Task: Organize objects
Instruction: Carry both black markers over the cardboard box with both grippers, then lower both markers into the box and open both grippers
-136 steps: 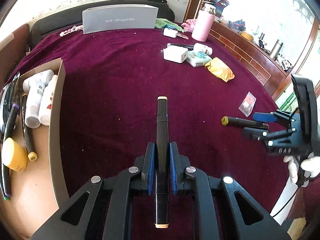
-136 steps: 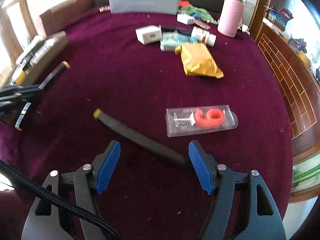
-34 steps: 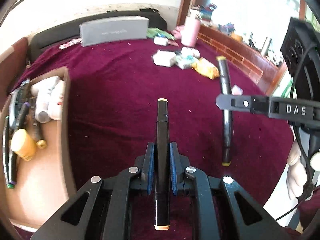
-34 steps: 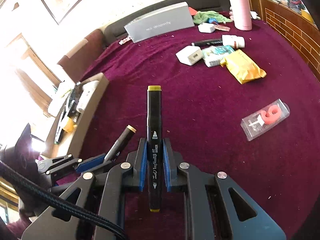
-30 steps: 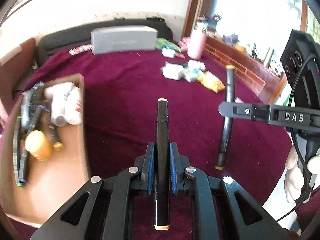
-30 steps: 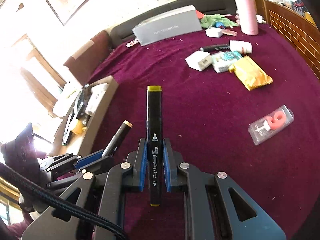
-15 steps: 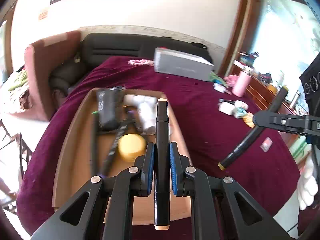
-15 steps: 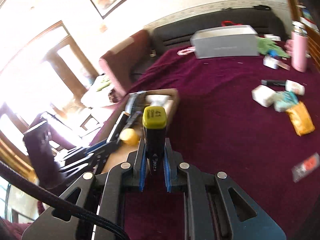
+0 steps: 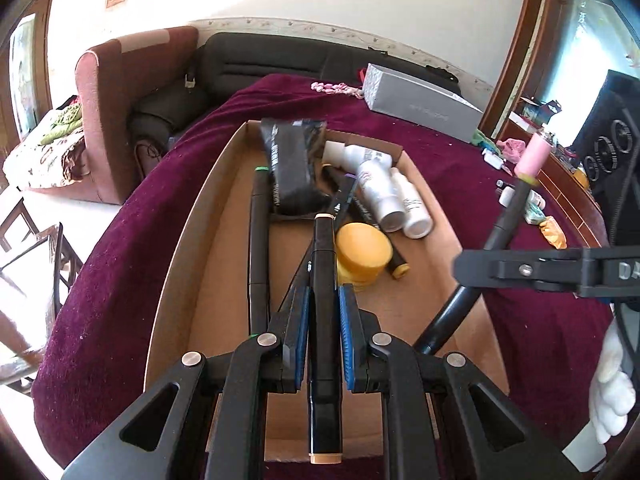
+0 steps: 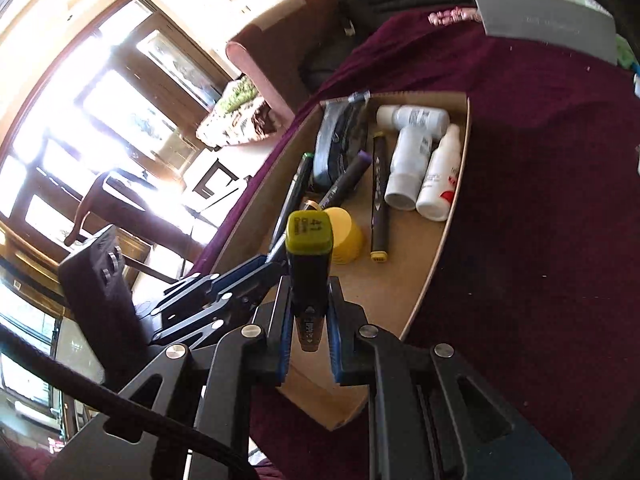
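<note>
My left gripper [image 9: 323,320] is shut on a black marker with tan caps [image 9: 323,264] and holds it over the near half of a shallow cardboard tray [image 9: 208,264]. My right gripper [image 10: 307,312] is shut on a black marker with an olive cap [image 10: 309,236], tilted up above the tray's near end [image 10: 432,276]. In the left wrist view the right gripper [image 9: 480,268] and its marker [image 9: 508,216] hang over the tray's right edge. The tray holds markers [image 9: 258,240], a black pouch [image 9: 292,168], white bottles [image 9: 376,188] and a yellow tub [image 9: 362,250].
The tray lies on a maroon-covered table [image 9: 120,248]. A grey box [image 9: 420,108] stands at the far side. Small items and a yellow packet [image 9: 552,232] lie at the far right. A sofa [image 9: 280,64] and armchair [image 9: 120,92] stand beyond the table's edge.
Both grippers have swung left from the open tablecloth to above the cardboard tray, each still holding its marker. The right marker now tilts up more steeply.
</note>
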Motion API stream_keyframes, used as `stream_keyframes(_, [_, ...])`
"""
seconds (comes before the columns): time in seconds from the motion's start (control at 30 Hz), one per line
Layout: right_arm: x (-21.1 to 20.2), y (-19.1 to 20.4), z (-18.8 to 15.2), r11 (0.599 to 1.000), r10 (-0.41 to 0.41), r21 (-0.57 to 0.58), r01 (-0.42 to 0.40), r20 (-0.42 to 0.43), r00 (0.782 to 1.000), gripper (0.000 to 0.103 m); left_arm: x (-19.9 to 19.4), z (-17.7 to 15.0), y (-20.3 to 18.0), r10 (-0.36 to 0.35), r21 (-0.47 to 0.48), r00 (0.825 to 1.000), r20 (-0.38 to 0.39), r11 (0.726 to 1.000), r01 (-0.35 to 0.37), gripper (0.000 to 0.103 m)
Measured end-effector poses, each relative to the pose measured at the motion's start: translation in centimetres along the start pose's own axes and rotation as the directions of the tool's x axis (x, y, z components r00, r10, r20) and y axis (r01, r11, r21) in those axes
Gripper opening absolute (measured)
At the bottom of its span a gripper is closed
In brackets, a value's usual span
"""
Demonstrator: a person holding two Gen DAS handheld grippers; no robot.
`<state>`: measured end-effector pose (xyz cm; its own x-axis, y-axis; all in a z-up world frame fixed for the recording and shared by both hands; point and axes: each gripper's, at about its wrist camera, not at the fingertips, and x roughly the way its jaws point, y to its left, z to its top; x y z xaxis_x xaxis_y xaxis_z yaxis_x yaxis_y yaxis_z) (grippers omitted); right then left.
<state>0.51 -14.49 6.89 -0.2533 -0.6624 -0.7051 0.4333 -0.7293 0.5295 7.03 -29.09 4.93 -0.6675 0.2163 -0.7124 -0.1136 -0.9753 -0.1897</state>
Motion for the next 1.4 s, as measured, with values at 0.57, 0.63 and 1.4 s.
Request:
stream_keyframes(0.57, [6.1,-1.7,3.1,0.996,-0.070,0.055,0.073,-0.053,0.996,0.015,1.4,-0.2,2.2,-0.005,-0.056,1.000,-0.021,0.998,0.004,0.012])
stream_keyframes(0.63, [6.1,-1.6,3.3,0.995,-0.088,0.047,0.090,-0.048,0.995,0.015,1.4,-0.2,2.2,-0.003,-0.057,1.000,-0.017,0.998,0.002,0.012])
stream_keyframes(1.4, [1.5,-1.9,2.0,0.989,-0.135,0.070,0.131,0.057,0.989,0.057,-1.8,1.0,-2.2,0.062,0.049,0.996,0.065,0.997,-0.065,0.056])
